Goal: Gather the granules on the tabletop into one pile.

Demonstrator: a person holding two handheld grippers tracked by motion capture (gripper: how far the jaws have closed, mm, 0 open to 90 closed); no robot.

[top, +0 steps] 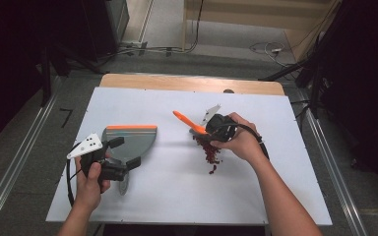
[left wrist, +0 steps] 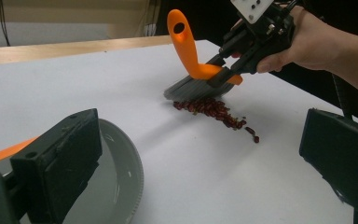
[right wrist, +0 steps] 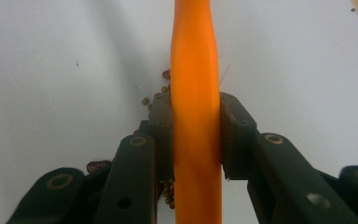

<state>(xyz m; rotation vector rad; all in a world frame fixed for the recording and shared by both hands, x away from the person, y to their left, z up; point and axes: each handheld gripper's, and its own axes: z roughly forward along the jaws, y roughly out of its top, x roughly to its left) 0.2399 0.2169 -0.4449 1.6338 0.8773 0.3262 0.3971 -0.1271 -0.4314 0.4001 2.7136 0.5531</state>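
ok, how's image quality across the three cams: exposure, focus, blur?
High view: white table evenly lit, surroundings fall to black, picture soft. Left gripper view: beans and brush fairly sharp, near black jaws blurred, soft shadow under the brush. Right gripper view: orange handle close and soft, beans behind it out of focus.

Legible text, labels, brands, numbers, signs: none found. Orange brush (left wrist: 191, 51): handle plain, no lettering. Grey dustpan (top: 130, 140): no mark that can be read. White table (top: 177, 196): bare of print.
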